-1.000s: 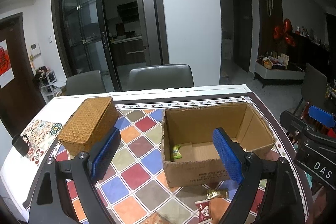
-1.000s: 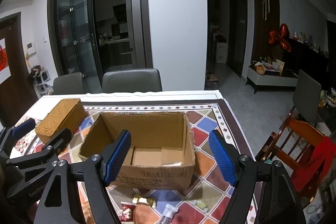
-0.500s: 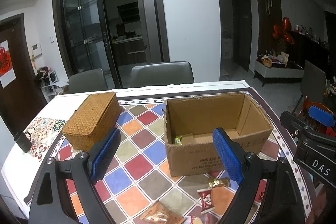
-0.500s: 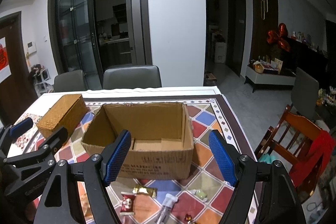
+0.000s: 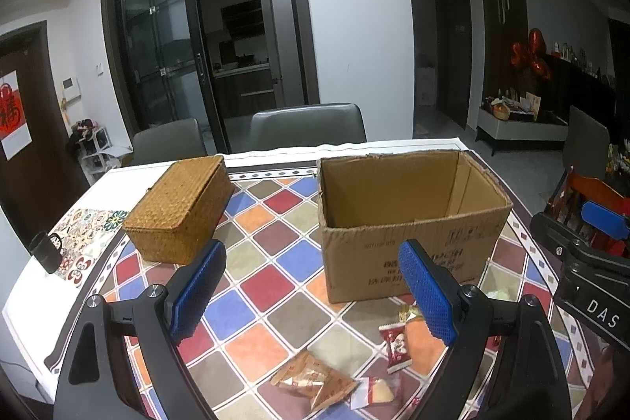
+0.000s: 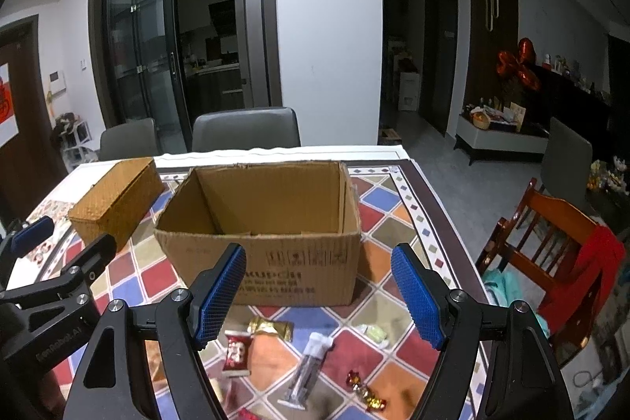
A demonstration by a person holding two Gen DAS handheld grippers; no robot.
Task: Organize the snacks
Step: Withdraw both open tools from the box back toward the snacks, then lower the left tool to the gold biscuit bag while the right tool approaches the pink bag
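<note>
An open cardboard box stands on the chequered table, also in the right wrist view. Loose snacks lie in front of it: a red packet, a gold packet, orange wrappers, a white stick pack, a pale green sweet and small foil sweets. My left gripper is open and empty above the table. My right gripper is open and empty above the snacks.
A closed wicker basket sits left of the box. A black mug stands near the table's left edge. Grey chairs stand behind the table. A wooden chair with red cloth stands to the right.
Both grippers have pulled back and lowered from the box. Its inside has dropped out of view, and more snacks in front of it show. Both stay open.
</note>
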